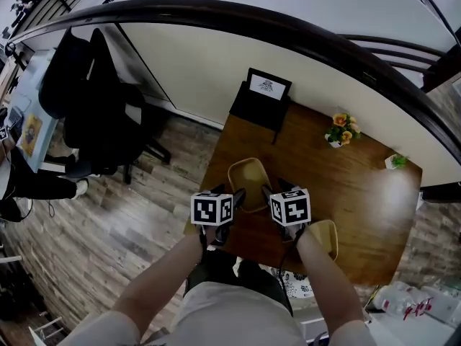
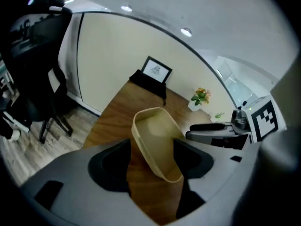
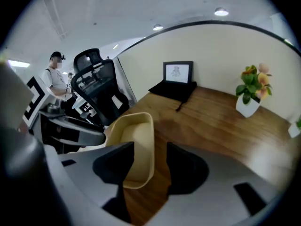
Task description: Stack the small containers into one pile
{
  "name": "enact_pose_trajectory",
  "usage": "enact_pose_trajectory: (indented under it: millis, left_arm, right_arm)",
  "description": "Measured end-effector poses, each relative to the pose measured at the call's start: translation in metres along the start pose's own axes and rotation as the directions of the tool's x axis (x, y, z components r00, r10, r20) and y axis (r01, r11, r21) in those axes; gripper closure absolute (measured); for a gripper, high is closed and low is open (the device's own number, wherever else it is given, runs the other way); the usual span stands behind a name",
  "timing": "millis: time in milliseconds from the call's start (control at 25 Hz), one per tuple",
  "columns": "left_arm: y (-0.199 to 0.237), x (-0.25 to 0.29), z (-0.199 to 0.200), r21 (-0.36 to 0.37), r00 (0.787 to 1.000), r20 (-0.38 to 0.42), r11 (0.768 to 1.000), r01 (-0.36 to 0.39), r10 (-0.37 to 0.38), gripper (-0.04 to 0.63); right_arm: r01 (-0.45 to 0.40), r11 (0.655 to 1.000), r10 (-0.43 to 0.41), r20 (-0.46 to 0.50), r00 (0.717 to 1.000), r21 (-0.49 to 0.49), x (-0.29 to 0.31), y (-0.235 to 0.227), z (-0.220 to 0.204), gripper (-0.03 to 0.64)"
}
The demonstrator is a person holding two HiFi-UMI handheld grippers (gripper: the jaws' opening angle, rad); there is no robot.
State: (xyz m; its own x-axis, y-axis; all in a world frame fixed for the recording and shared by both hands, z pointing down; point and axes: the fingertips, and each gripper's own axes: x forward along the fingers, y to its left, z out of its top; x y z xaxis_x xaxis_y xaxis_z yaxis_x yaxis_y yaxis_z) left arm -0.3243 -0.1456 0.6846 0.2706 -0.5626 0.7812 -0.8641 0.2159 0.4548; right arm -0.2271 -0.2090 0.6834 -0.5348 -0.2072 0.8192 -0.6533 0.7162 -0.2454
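A beige oblong container (image 1: pixel 248 179) lies on the wooden table (image 1: pixel 360 193), between my two grippers. In the left gripper view the container (image 2: pixel 153 135) has its near end between the jaws of my left gripper (image 2: pixel 152 145). The right jaw is against its side and bare wood shows beside the left jaw. In the right gripper view my right gripper (image 3: pixel 150 149) straddles the right wall of the container (image 3: pixel 134 142), with a gap at the outer jaw. A second beige container (image 1: pixel 325 236) sits by my right forearm at the table's front edge. In the head view the left gripper (image 1: pixel 235 197) and the right gripper (image 1: pixel 271 193) flank the first container.
A black stand with a framed picture (image 1: pixel 263 96) is at the table's far left end. A flower pot (image 1: pixel 341 130) and a small plant (image 1: pixel 395 161) stand along the back. A black office chair (image 1: pixel 94 114) is on the floor to the left.
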Motion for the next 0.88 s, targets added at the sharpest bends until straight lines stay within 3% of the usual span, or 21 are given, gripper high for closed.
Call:
enact_pose_trajectory:
  millis: [120,240,360,480,600,680,880]
  left_arm:
    - [0.013,0.012,-0.011,-0.125,1.000,-0.019,0.992,0.008,-0.010,0.307]
    - [0.016,0.022,-0.018,-0.167,0.998,-0.053,0.986,0.010,-0.020,0.323]
    - [0.018,0.027,-0.023,-0.149,0.997,-0.076,0.989,0.002,-0.013,0.357]
    - [0.016,0.029,-0.025,-0.124,0.996,-0.086,0.992,-0.009,-0.002,0.411]
    - [0.012,0.026,-0.024,-0.030,0.996,-0.091,0.999,-0.023,0.020,0.468]
    - [0.010,0.024,-0.019,0.004,0.997,-0.078,1.000,-0.028,0.028,0.512]
    - [-0.011,0.004,0.006,0.011,1.000,0.008,1.000,0.013,-0.014,0.529]
  right_arm:
    - [-0.009,1.000,0.009,-0.042,0.999,-0.009,0.013,0.001,-0.013,0.401]
    - [-0.021,0.999,0.019,-0.069,0.997,-0.028,0.023,0.001,-0.021,0.408]
    - [-0.039,0.998,0.036,-0.088,0.996,-0.039,0.030,0.006,-0.026,0.423]
    - [-0.037,0.999,0.034,-0.103,0.994,-0.032,0.030,0.006,-0.030,0.495]
    - [-0.030,0.999,0.026,-0.097,0.995,-0.036,0.025,0.007,-0.028,0.559]
    - [-0.025,0.999,0.022,-0.085,0.996,-0.037,0.020,0.007,-0.024,0.578]
    - [-0.008,1.000,0.008,-0.005,1.000,-0.019,-0.009,0.005,-0.006,0.583]
